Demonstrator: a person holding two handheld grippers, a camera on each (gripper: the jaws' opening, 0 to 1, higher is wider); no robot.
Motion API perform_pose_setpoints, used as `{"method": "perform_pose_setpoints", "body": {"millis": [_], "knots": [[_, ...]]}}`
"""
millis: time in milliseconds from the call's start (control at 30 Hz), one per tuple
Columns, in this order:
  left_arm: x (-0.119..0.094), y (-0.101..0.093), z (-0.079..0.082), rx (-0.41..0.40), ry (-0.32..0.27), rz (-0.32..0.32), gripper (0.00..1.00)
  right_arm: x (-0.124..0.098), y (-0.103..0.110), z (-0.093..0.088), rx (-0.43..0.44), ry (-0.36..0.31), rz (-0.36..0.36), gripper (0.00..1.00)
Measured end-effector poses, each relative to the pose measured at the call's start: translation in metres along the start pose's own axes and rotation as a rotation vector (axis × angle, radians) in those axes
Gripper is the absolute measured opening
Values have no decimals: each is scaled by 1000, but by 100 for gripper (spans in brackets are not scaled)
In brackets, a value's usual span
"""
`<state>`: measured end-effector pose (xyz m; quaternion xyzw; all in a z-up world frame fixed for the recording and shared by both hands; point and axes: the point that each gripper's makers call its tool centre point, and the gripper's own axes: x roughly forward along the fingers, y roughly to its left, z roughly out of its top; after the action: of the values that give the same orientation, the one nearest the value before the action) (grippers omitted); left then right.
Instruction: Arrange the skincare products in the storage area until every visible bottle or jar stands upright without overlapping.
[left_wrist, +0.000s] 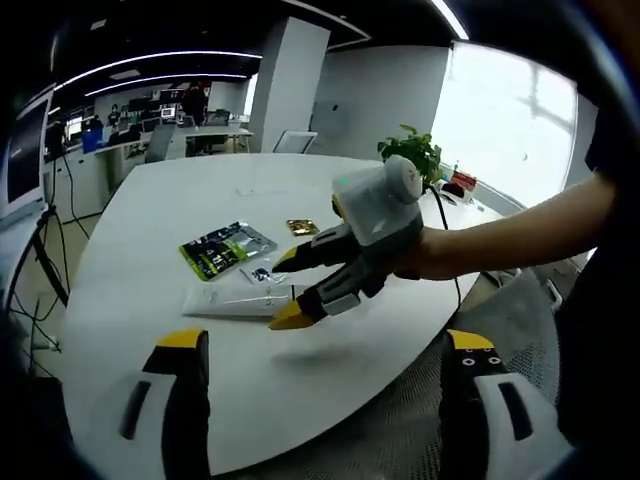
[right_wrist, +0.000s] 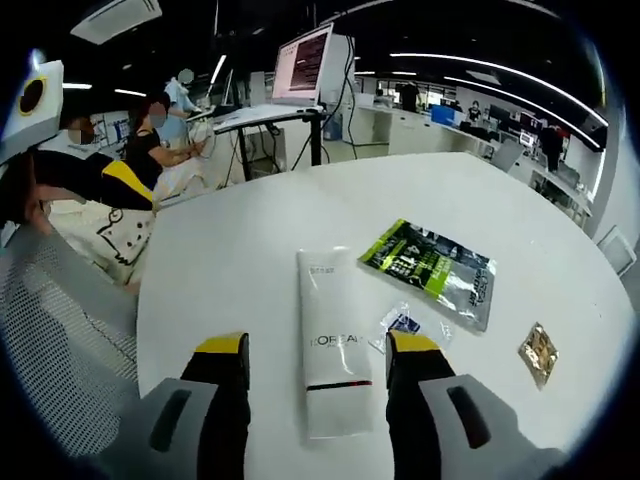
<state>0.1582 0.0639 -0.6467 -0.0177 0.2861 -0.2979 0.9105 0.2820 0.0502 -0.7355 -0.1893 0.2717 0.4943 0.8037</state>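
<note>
A white L'Oreal tube (right_wrist: 333, 340) lies flat on the round white table (right_wrist: 250, 230), its length running away from the camera. My right gripper (right_wrist: 318, 345) is open, one jaw on each side of the tube's near half with small gaps. In the left gripper view the right gripper (left_wrist: 288, 290) reaches in from the right, held by a hand, its yellow tips above and below the end of the tube (left_wrist: 235, 300). My left gripper (left_wrist: 325, 340) stands open near the table's front edge, holding nothing.
A green and black sachet (right_wrist: 430, 265) lies right of the tube, with a small clear sachet (right_wrist: 405, 322) and a gold sachet (right_wrist: 538, 352) nearby. A potted plant (left_wrist: 410, 150) stands at the table's far side. A grey mesh chair (right_wrist: 60, 320) sits beside the table.
</note>
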Motion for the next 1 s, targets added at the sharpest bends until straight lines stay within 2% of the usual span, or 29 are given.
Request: {"method": "perform_pose_setpoints", "body": {"millis": [133, 300, 433, 600, 767, 900, 1000], "knots": [[-3, 2, 5, -37, -20, 0, 89, 2, -2, 4, -7, 0, 2, 53], [0, -5, 11, -59, -38, -15, 89, 15, -2, 6, -22, 8, 8, 52], [4, -10, 7, -29, -15, -29, 88, 18, 4, 0, -41, 48, 15, 51], [-1, -8, 7, -45, -33, -47, 86, 23, -1, -3, -58, 70, 4, 46], [-1, -13, 5, -23, -28, -72, 85, 24, -1, -9, -70, 105, -5, 40], [-1, -16, 6, -18, -32, -92, 85, 23, -1, -12, -84, 119, -16, 40], [-2, -19, 5, -23, -34, -114, 85, 23, -6, -14, -96, 127, -41, 33]]}}
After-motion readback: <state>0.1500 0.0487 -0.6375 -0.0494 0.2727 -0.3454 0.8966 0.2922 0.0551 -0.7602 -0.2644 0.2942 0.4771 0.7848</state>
